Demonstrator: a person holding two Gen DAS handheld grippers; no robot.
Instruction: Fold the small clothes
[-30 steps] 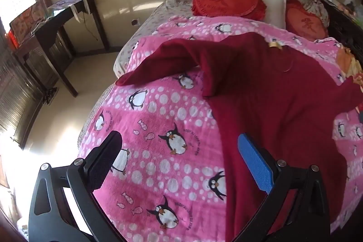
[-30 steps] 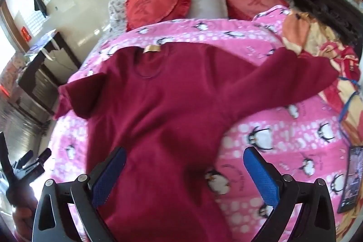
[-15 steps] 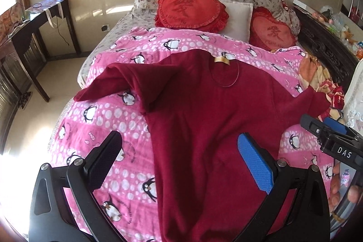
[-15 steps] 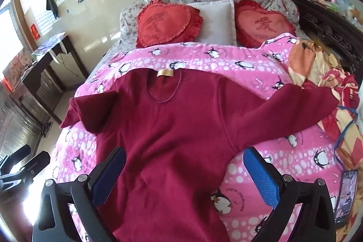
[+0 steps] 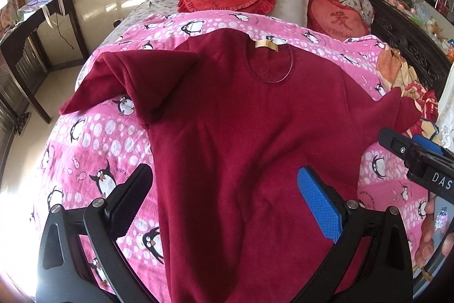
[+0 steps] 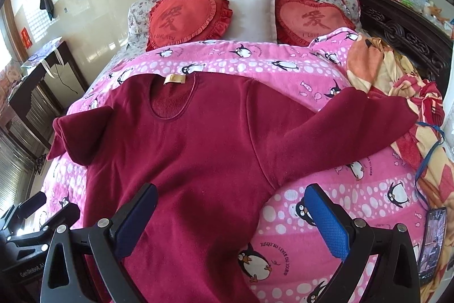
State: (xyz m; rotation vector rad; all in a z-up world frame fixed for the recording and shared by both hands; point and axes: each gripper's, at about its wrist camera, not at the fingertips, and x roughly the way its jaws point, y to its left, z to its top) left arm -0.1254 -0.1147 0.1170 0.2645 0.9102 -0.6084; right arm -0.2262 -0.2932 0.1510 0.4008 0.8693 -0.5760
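Folding not begun: sweater (image 6: pixel 198 149) spread flat on bed (image 6: pixel 326 75), sleeves at 3 and 9 o'clock unfolded, left gripper (image 5: pixel 224 203) and right gripper (image 6: pixel 231 220) jaws wide, empty.

clear: blanket (image 6: pixel 354 189) right | blocked: bedding heap (image 6: pixel 403 93), phone (image 6: pixel 432 240)

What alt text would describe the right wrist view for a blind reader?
A dark red long-sleeved top lies flat on a pink penguin blanket, one sleeve stretched right, the other bunched left. The right gripper hovers open above its hem.

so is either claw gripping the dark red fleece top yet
No, the left claw and right claw both hang open above the dark red fleece top.
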